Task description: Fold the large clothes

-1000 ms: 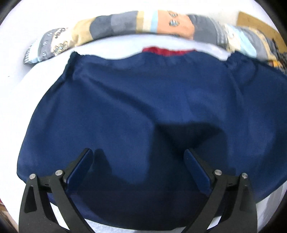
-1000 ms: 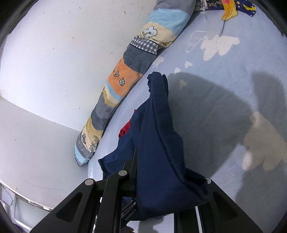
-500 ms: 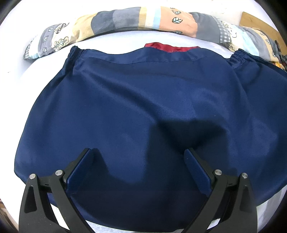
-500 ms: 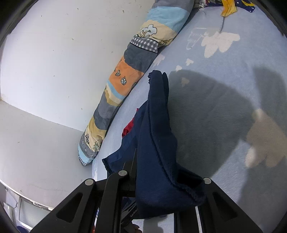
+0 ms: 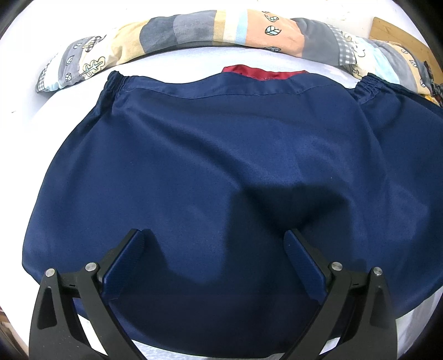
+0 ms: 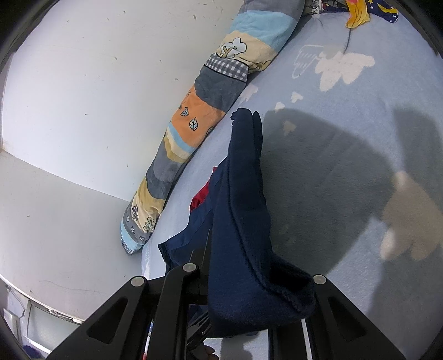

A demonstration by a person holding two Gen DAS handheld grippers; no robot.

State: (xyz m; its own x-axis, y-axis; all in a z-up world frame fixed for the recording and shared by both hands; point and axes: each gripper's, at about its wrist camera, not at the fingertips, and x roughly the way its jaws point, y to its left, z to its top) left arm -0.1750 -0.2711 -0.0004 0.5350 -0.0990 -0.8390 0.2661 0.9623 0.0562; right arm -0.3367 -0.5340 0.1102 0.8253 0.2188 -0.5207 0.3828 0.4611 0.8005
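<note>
1. The navy garment [image 5: 221, 166] lies spread flat on the bed [image 5: 27, 138], filling the middle of the left wrist view; its gathered hem runs along the upper edge, and its right side runs out of the frame.
2. A strip of red fabric [image 5: 263, 73] peeks out past that hem at upper centre; what it belongs to is hidden under the navy cloth.
3. The left gripper [image 5: 216, 249] hovers over the near part of the garment, fingers spread wide, nothing between them. Its shadow darkens the cloth in the lower middle, so folds there are hard to read.
4. In the right wrist view the right gripper [image 6: 249, 290] is clenched on a bunch of the garment [image 6: 243, 221]. The cloth drapes over the fingers and hides the tips; the held part rises to a peak at frame centre.
5. The rest of the garment trails to the lower left behind the gripper, with a bit of red showing beside it.
6. A long patchwork pillow [image 6: 199, 133] lies along the wall [image 6: 83, 83], running from top centre to lower left.
7. Large shadows cover the cloud-print bed sheet at right, blurring its pattern.
8. Colourful cloth [image 6: 360, 11] at the top right edge is cut off.
</note>
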